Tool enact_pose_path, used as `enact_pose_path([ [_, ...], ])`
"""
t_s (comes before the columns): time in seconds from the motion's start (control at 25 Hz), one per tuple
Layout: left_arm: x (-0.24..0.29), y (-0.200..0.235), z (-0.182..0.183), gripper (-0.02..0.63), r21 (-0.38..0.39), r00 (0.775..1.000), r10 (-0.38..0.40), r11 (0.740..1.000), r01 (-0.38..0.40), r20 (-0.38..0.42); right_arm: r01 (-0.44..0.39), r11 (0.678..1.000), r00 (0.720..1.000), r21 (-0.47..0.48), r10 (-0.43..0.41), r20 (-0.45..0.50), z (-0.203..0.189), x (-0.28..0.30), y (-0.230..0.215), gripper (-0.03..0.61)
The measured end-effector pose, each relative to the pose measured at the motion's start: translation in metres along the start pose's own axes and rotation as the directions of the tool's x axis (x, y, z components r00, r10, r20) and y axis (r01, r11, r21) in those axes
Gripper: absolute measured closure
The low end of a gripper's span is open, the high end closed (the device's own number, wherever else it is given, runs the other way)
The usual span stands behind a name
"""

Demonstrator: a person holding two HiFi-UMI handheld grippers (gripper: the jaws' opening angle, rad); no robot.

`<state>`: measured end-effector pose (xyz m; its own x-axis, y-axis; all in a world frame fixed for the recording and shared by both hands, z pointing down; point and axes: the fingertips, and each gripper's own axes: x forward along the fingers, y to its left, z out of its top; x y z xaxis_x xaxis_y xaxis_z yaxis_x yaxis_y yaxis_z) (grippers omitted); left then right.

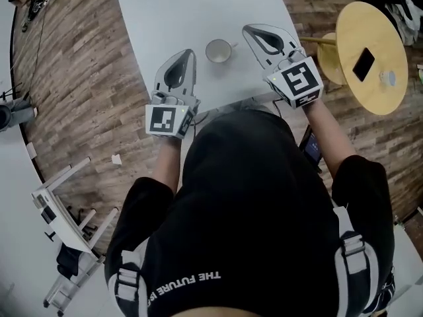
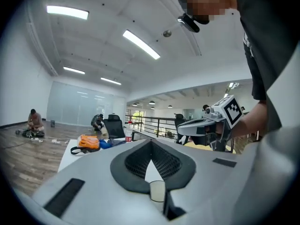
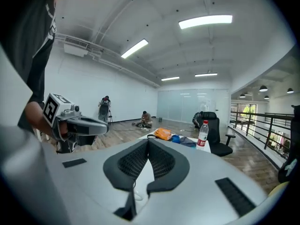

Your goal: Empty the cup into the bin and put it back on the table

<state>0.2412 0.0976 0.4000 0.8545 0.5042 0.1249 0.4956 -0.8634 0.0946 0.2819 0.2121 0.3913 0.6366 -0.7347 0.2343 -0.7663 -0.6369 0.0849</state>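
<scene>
Two claws, both closed and empty — left claw and right claw — flank one cup on one table

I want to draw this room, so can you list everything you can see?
table: one, white, under the grippers
cup: one, white, on the table between the grippers
round table: one, wooden, to the right
phone: one, black, on the round table
bag: one, orange, at the table's far end
bottle: one, clear with a red label, near the bag
chair: one, black, behind the bottle
left gripper: one, grey, shut and empty, left of the cup
right gripper: one, grey, shut and empty, right of the cup
</scene>
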Motion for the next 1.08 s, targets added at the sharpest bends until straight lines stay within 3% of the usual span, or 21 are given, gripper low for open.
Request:
enact_pose_path([
  [0.16, 0.007, 0.014, 0.015, 0.592, -0.033, 0.999, 0.009, 0.999, -0.008, 0.047, 0.043, 0.999, 0.998, -0.001, -0.043, 0.043, 0.025, 0.004, -0.021, 0.563],
  [0.6, 0.017, 0.016, 0.021, 0.592, 0.010, 0.998, -0.010, 1.000, 0.010, 0.062, 0.037, 0.999, 0.998, -0.029, -0.035, 0.059, 0.030, 0.012, -0.023, 0.562],
  [1.08, 0.023, 0.018, 0.016, 0.592, 0.008, 0.998, -0.018, 1.000, 0.018, 0.060, 0.042, 0.998, 0.998, -0.052, -0.039, 0.056, 0.024, 0.016, -0.026, 0.562],
])
